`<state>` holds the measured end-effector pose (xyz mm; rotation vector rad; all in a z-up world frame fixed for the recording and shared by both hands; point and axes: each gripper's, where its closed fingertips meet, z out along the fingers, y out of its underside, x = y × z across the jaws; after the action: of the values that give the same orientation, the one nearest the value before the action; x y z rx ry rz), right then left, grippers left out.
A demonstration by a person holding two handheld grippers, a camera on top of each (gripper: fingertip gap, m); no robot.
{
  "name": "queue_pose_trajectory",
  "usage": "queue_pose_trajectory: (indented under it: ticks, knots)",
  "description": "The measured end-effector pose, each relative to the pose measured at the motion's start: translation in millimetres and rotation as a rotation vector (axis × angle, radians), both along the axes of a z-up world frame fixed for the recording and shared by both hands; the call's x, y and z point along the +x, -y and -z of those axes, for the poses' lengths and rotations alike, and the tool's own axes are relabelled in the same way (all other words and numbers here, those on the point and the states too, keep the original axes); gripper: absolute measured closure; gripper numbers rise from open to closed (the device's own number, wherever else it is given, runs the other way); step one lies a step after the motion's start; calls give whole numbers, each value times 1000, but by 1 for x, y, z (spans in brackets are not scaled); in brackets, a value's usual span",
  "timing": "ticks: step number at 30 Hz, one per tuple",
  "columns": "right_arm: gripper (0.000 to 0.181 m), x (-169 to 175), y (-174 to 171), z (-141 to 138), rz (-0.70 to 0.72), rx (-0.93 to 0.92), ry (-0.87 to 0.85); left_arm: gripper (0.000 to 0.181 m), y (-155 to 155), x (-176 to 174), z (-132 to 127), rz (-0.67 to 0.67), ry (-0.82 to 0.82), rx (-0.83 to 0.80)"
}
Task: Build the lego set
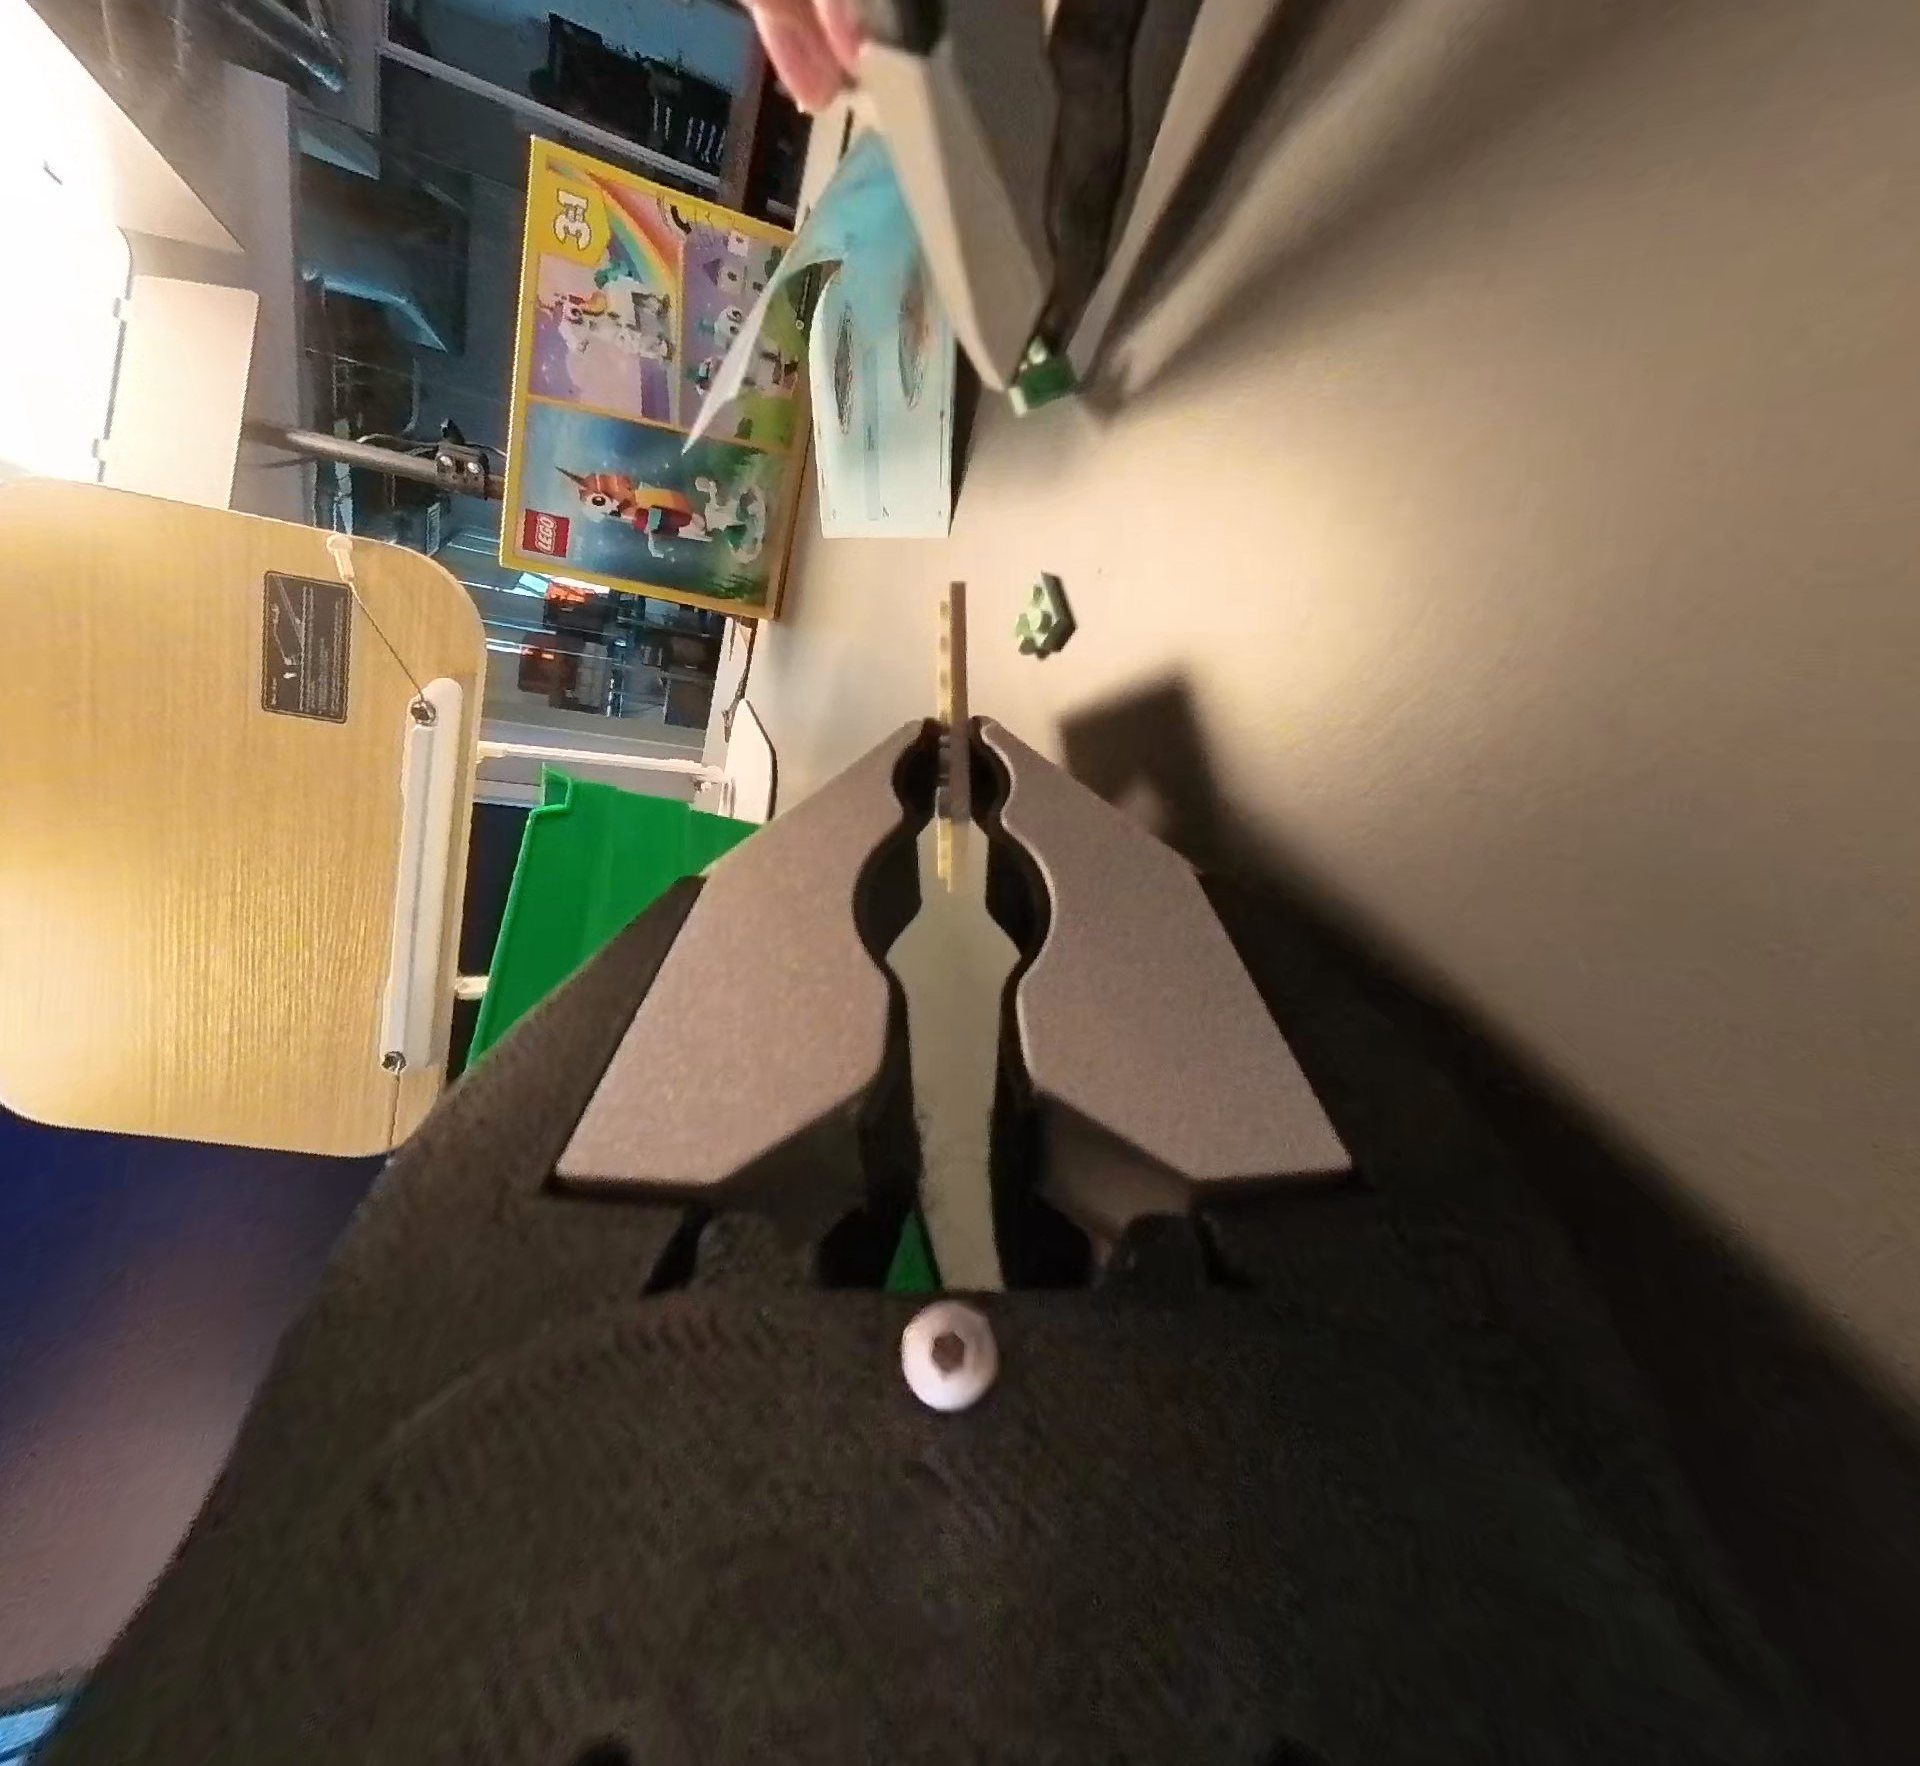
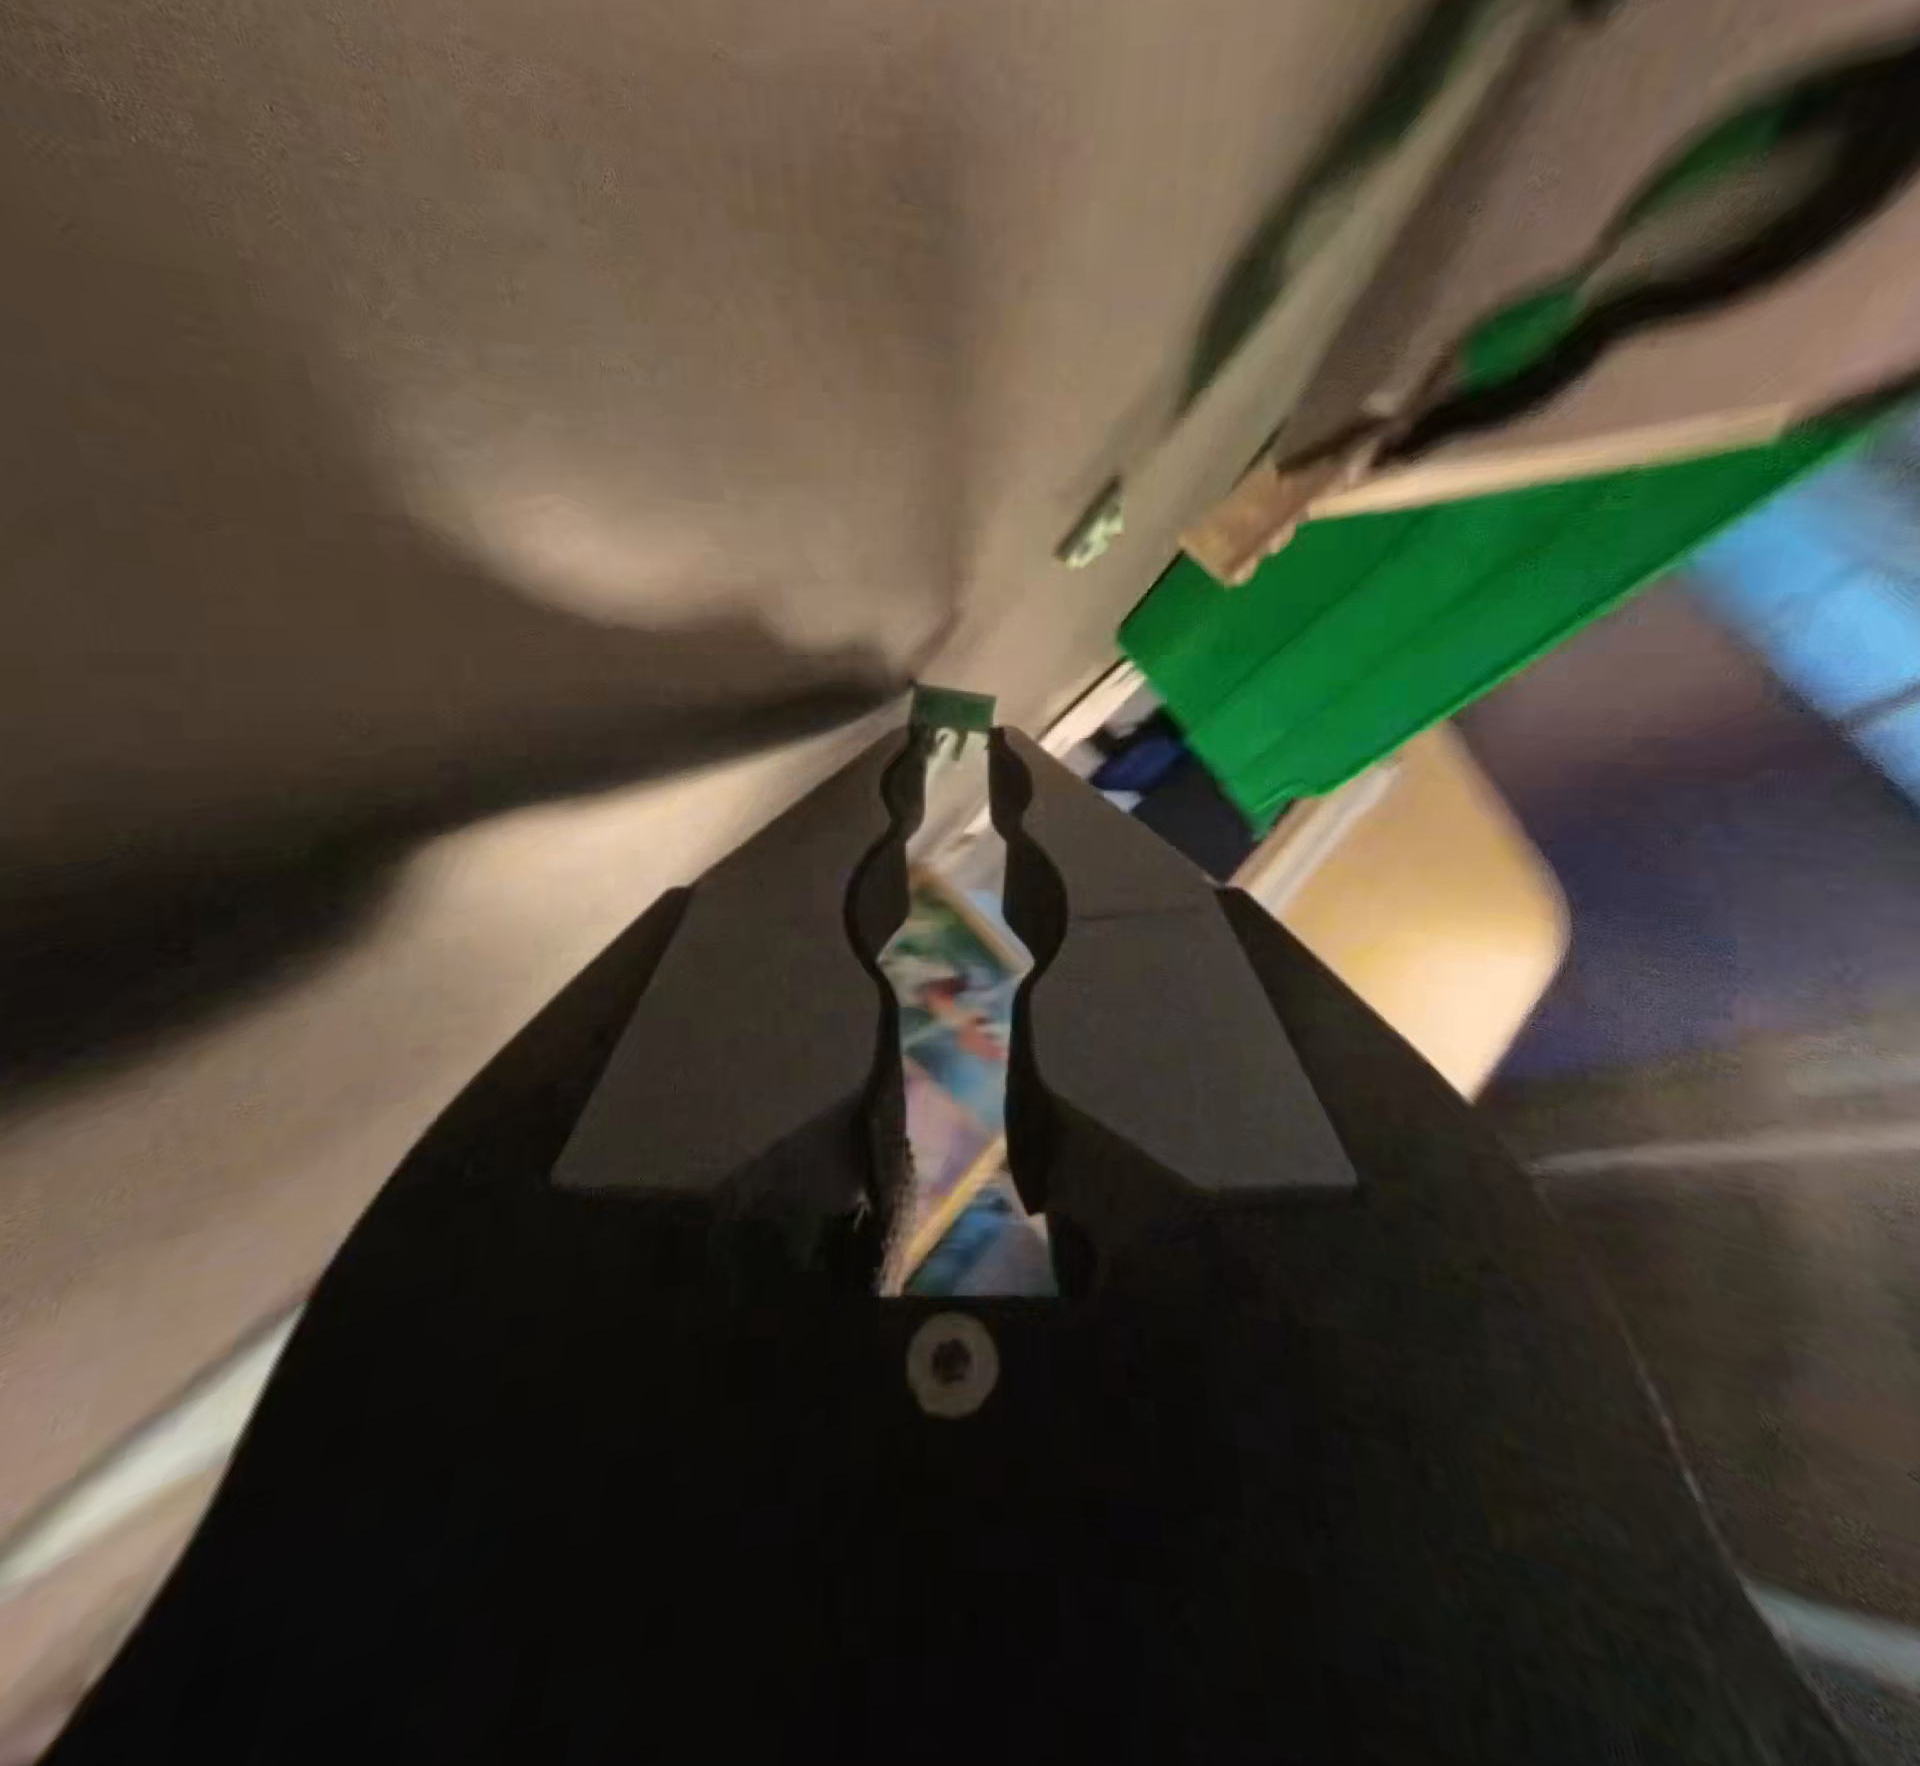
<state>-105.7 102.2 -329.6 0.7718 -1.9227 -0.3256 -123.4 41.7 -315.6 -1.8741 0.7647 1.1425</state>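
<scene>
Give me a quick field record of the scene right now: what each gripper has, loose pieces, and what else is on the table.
left gripper: shut on a thin tan studded lego plate, held edge-on
right gripper: shut on a small green lego piece; view blurred
loose pieces: one small green lego brick on the beige table, beside the plate's tip
paper: open pale blue instruction booklet lying on the table
box: yellow-edged lego set box standing behind the booklet
bin: bright green plastic bin at the table edge
</scene>
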Motion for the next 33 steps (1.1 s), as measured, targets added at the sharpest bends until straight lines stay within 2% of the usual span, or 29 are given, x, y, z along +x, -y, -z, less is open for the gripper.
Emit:
queue_pose_trajectory:
  ticks: [4,7,10,12,14,15,17,19,21,25,29,33]
  knots:
    - [172,22,8,8,-229,262,9,177,0,2,0,7,-6,0]
    - [171,36,19,8,-380,309,12,177,0,4,1,16,-8,-3]
    - [158,48,19,4,-389,252,44,177,0,6,1,27,-11,-5]
    - [145,55,10,0,-292,173,95,177,0,7,1,33,-11,-4]
    - [149,63,-1,-4,-125,16,167,177,0,9,0,40,-10,1]
    - [157,67,-4,-7,-4,-134,217,177,0,10,0,46,-11,3]
    - [159,70,3,-12,296,-607,351,177,0,12,-1,59,-18,7]
    - [148,73,16,-11,556,-1086,543,177,-1,18,-3,91,-37,19]
    - [145,68,18,-10,685,-1355,611,177,-1,29,-7,149,-58,40]
    - [145,61,14,1,813,-1554,721,177,1,45,-13,235,-112,74]
    - [151,56,14,8,853,-1591,789,177,1,51,-13,267,-145,80]
    - [162,54,15,9,835,-1567,804,177,1,53,-14,277,-170,83]
